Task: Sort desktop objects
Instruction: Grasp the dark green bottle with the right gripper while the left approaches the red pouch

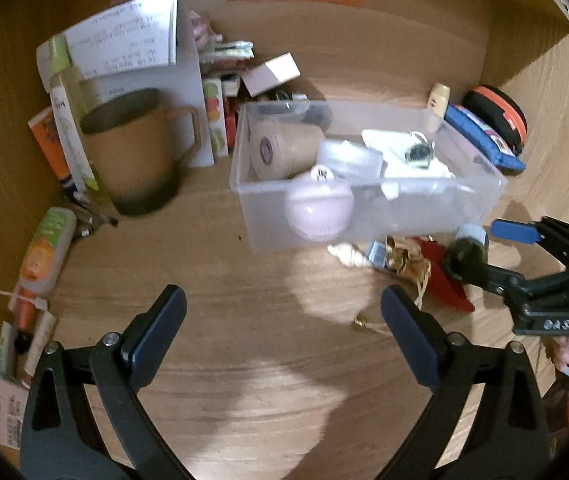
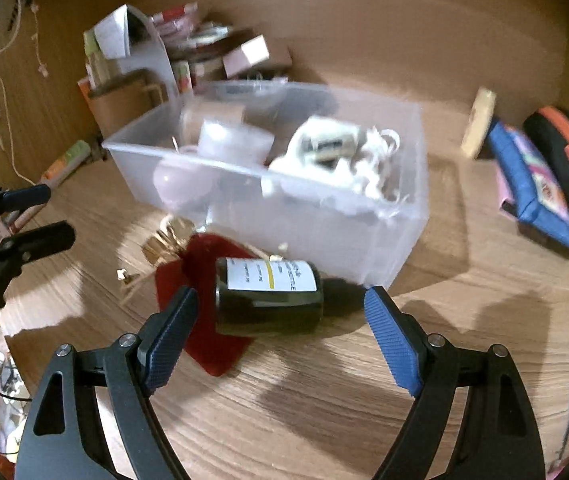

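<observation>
A clear plastic bin [image 1: 480, 196] [image 2: 404, 236] sits mid-desk holding a tape roll [image 1: 284, 148], a lilac ball [image 1: 318, 210] and white items. A dark green bottle with a white label [image 2: 270, 296] lies on its side on a red pouch [image 2: 204, 344] just in front of the bin. My right gripper [image 2: 282, 316] is open, its blue fingers either side of the bottle, not touching it; it shows in the left wrist view [image 1: 480, 248]. My left gripper [image 1: 284, 320] is open and empty over bare desk, left of the bottle [image 1: 466, 254].
A brown mug [image 1: 140, 152], papers, tubes and small boxes crowd the back left. A blue pouch [image 2: 532, 184] and an orange-black round case [image 2: 568, 156] lie at the right by the wooden side wall. Gold ribbon [image 2: 166, 238] lies beside the red pouch.
</observation>
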